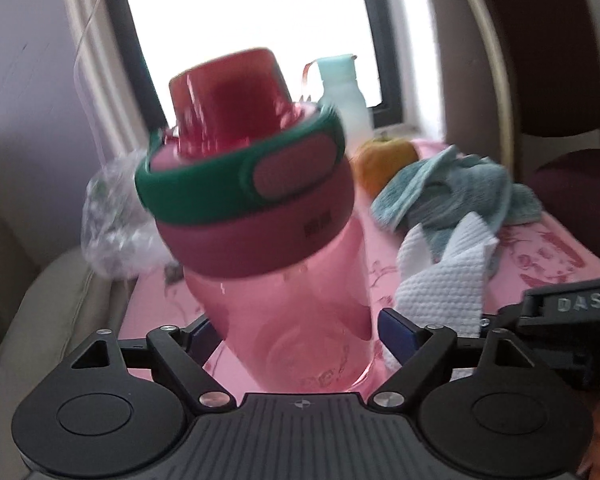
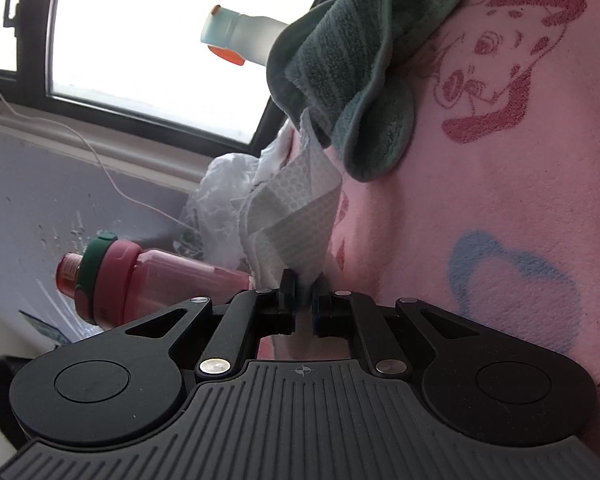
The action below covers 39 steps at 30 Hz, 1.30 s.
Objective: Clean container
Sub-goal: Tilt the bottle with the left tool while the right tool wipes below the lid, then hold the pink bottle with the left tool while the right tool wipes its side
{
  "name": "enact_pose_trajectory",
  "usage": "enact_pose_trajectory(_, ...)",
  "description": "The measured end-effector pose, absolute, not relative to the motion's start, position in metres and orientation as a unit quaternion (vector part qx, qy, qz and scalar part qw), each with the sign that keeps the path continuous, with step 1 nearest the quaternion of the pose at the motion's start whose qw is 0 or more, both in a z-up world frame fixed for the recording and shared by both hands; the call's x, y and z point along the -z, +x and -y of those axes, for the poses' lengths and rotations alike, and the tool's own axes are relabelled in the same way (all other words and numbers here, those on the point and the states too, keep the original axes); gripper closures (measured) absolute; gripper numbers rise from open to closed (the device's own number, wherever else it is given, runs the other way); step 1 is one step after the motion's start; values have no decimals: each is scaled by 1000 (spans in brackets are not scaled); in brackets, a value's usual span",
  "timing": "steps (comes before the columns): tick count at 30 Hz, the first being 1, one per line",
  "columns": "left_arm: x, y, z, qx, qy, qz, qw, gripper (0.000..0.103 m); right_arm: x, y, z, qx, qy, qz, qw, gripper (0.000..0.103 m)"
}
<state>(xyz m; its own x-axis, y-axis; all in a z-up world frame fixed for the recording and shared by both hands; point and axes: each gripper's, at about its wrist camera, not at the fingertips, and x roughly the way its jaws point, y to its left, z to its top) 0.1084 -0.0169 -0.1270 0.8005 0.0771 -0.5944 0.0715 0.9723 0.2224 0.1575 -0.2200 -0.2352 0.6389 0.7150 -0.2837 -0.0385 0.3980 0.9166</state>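
We see the pink bottle [image 1: 284,280] between the two fingers of the left gripper [image 1: 300,330], low on its body near the base. The jaws stand wide, one blue pad at each side of the bottle, and they seem to press on it, though the blur makes the contact on the right side not fully sure. The bottle is tilted, its top leaning to the left, with the green ring and the red cap [image 1: 230,96] at the upper end. Below it lies the pink cloth [image 1: 560,248] that covers the table.

The right gripper [image 2: 303,304] has its jaws almost together, clamped on a corner of the white paper towel [image 2: 296,216]. In the left wrist view the same towel stands just to the right of the bottle, close to it; we cannot tell if they touch. In the right wrist view the bottle shows to the left of the towel, apart from the right jaws.

Behind the towel a green-blue rag [image 1: 456,192] lies crumpled on the cloth, and near it an orange fruit [image 1: 384,160]. A pale bottle [image 1: 346,88] stands by the window, and a clear plastic bag [image 1: 112,216] is at the left.
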Motion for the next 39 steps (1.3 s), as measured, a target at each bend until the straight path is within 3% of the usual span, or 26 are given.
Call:
enact_pose_trajectory(12, 131, 106, -11, 126, 135, -310, 933, 29, 228, 156, 216, -233, 466, -350, 778, 96)
enact_pose_trajectory(21, 132, 102, -15, 159, 143, -291, 932, 29, 171, 158, 201, -336, 491, -274, 755, 98)
enact_pose_trajectory(28, 131, 96, -16, 154, 138, -287, 935, 29, 209, 196, 176, -219, 491, -386, 749, 97)
enact_pose_trajectory(33, 131, 95, -16, 152, 138, -285, 936, 29, 220, 178, 185, -203, 502, -402, 739, 97)
enact_pose_trajectory(39, 132, 95, -16, 147, 135, -285, 937, 29, 176, 154, 194, -273, 521, -329, 739, 97)
